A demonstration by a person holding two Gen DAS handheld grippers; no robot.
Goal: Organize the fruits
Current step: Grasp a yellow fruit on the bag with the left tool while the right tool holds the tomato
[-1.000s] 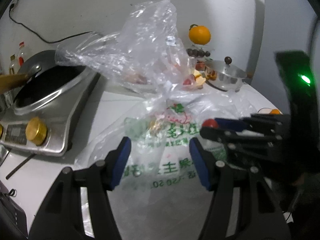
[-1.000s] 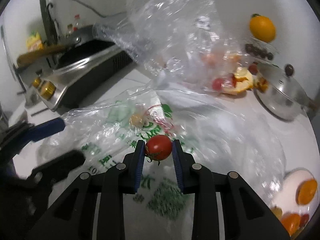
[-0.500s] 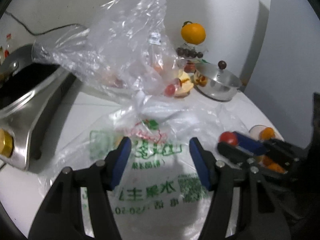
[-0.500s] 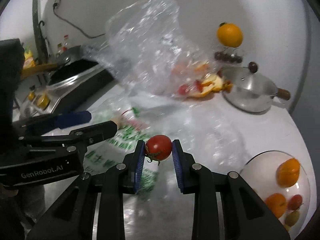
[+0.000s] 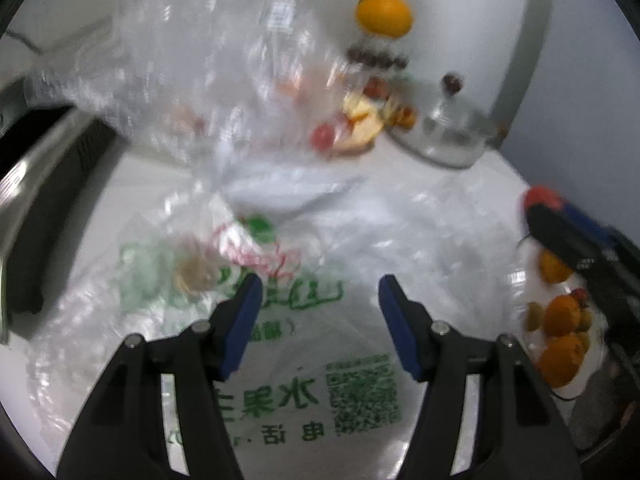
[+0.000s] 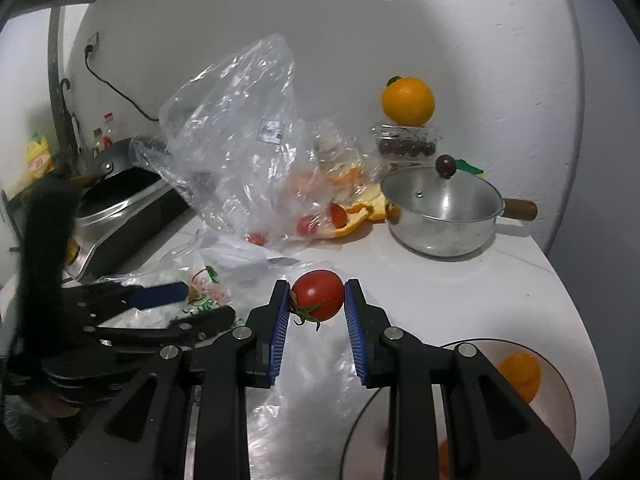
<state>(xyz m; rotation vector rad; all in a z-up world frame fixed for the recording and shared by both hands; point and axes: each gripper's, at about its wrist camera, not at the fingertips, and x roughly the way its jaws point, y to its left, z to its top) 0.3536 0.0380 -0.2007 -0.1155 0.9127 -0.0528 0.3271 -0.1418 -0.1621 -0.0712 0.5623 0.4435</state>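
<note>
The right gripper [image 6: 317, 300] clamps a round red tomato [image 6: 318, 295] between its blue pads, raised above the white counter [image 6: 460, 292] beside the white bowl of orange fruit [image 6: 560, 384]. The left gripper [image 5: 320, 296] hangs half open and empty over a flat plastic bag printed with green Chinese characters and a QR code [image 5: 320, 360]. Bare counter lies between the bowl and the lidded steel saucepan [image 6: 444, 212].
</note>
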